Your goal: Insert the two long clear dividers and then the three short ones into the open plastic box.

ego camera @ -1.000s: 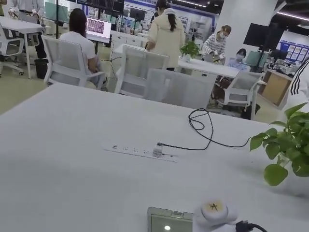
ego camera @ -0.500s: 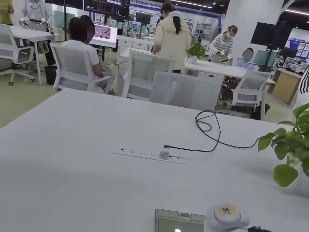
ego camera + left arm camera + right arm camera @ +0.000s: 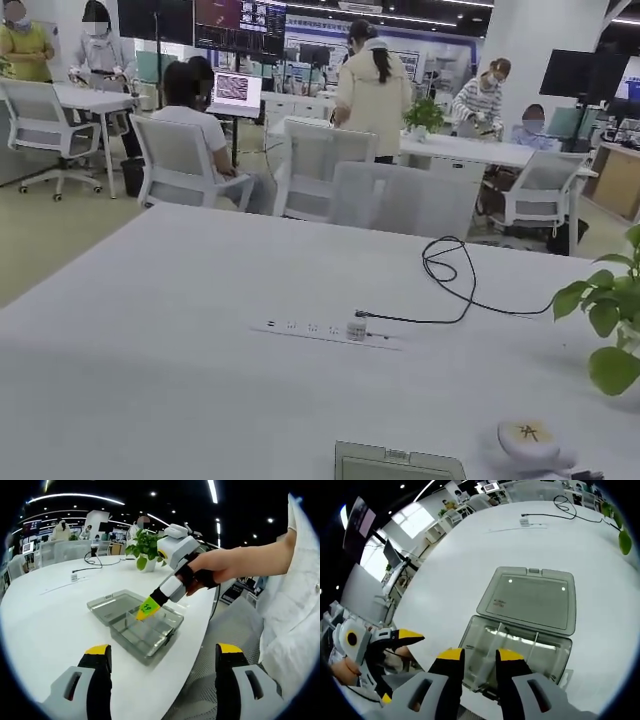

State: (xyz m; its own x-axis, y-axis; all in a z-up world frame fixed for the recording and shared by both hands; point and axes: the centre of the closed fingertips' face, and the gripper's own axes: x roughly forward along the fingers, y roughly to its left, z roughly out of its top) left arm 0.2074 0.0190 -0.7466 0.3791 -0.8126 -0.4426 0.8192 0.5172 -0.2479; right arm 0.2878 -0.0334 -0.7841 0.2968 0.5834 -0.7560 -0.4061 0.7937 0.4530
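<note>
two jaws of the left gripper (image 3: pixel 162 651) stand wide apart, holding nothing, just short of the open plastic box (image 3: pixel 142 630) at the near edge of the table (image 3: pixel 45 620). the right gripper (image 3: pixel 480 656) hovers over it with jaws nearly together; whether a clear divider sits between them we cannot tell. we judge the dividers light, thin, slick and springy: we would pinch the top edge mid-length, gently.

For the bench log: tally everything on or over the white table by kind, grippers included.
Clear plastic box: 1
Power strip: 1
Black cable: 1
Potted plant: 1
Grippers: 2 (left gripper, right gripper)
Total: 6
</note>
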